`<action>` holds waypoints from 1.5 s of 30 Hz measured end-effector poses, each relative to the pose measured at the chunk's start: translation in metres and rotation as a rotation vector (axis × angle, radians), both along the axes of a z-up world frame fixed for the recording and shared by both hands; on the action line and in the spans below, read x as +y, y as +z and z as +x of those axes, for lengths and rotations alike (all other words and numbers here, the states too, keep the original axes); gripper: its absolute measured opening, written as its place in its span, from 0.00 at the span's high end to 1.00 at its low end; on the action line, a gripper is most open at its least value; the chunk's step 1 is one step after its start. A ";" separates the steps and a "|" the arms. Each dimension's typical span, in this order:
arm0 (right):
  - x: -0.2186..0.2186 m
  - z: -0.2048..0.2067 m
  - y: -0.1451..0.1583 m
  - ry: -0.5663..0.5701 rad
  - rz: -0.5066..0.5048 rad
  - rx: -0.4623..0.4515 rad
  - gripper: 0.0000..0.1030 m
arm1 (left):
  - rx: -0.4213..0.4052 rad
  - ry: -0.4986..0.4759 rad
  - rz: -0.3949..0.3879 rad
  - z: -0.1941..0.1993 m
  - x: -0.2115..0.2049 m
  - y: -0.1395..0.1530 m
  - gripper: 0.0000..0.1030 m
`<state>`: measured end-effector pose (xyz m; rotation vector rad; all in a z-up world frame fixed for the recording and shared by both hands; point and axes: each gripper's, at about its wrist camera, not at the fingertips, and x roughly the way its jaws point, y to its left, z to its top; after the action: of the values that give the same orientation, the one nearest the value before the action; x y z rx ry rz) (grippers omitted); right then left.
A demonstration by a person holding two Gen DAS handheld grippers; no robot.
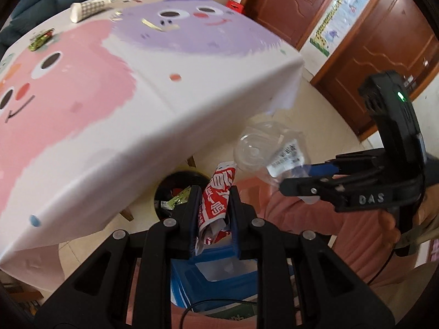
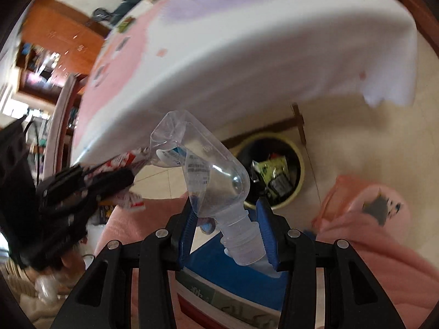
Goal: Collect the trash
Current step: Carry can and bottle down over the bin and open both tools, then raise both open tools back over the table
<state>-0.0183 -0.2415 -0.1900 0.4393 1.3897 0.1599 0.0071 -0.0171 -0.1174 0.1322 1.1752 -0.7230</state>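
We hold trash in both tools. Our left gripper (image 1: 213, 213) squeezes a crumpled red and white wrapper (image 1: 216, 200) between its pads. Our right gripper (image 2: 227, 230) pinches a squashed clear plastic bottle (image 2: 208, 170) down near its neck. The round bin (image 2: 274, 175) sits on the floor beside the table, past the hanging tablecloth (image 1: 164, 109), and it already has some wrappers inside. Both pieces hang above the floor, near the bin but not over it yet, we think; the right view is blurry, so this is hard to tell. If we let go too soon, the trash lands on the floor. The bottle is smooth and held only at one end, so it could slip or swing. More trash waits on the table: a green wrapper (image 1: 41, 39) and a paper cup (image 1: 87, 9).
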 end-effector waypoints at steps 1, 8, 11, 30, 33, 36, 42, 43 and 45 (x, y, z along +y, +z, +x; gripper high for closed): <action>-0.001 -0.001 -0.010 -0.017 -0.002 0.018 0.58 | -0.001 -0.010 0.006 -0.003 -0.004 -0.008 0.84; -0.015 0.005 -0.086 -0.136 0.000 0.164 0.58 | 0.035 -0.038 0.073 -0.007 -0.025 -0.066 0.84; -0.019 0.007 -0.126 -0.179 -0.011 0.236 0.58 | 0.056 -0.036 0.085 -0.007 -0.030 -0.091 0.84; -0.032 0.055 -0.245 -0.234 -0.041 0.366 0.58 | -0.034 -0.075 0.246 -0.003 -0.070 -0.199 0.84; -0.032 0.060 -0.254 -0.244 -0.021 0.369 0.57 | -0.027 -0.068 0.264 0.002 -0.069 -0.207 0.83; -0.031 0.065 -0.261 -0.264 -0.003 0.360 0.57 | -0.037 -0.059 0.267 0.007 -0.068 -0.207 0.80; -0.036 0.071 -0.266 -0.335 0.043 0.361 0.32 | -0.024 -0.041 0.268 0.012 -0.065 -0.208 0.33; -0.037 0.072 -0.264 -0.347 0.041 0.348 0.28 | -0.030 -0.039 0.266 0.013 -0.064 -0.207 0.31; -0.038 0.074 -0.260 -0.357 0.053 0.321 0.27 | -0.029 -0.036 0.266 0.015 -0.064 -0.208 0.31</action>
<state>0.0555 -0.2799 -0.4504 0.7743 1.5963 -0.1732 0.0220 -0.0813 -0.3252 0.3854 1.2398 -0.5914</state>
